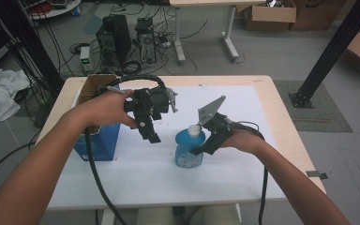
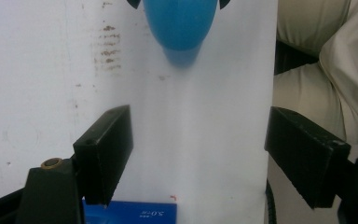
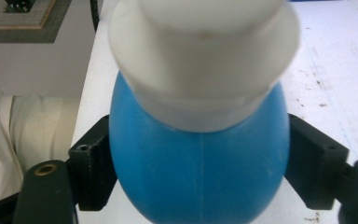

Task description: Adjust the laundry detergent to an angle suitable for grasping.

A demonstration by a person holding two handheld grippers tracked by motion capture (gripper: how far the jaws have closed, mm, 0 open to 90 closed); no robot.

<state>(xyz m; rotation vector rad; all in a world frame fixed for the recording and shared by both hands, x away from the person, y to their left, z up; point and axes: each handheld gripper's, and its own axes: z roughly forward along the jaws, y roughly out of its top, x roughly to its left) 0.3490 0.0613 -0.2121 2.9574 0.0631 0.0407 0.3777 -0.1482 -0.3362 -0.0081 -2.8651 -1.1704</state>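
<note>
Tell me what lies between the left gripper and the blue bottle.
Nothing: in the left gripper view, only bare white table cover runs from the left gripper to the blue bottle.

Lab, computer towers [image 1: 126,40], cables, cardboard boxes [image 1: 270,14]

A light wooden table [image 1: 286,136] carries a white sheet [image 1: 243,112] that covers most of its top. Standing on the sheet are a blue bottle [image 1: 188,151] with a white cap near the middle and a blue cardboard box [image 1: 96,140], open-topped, at the left edge.
</note>
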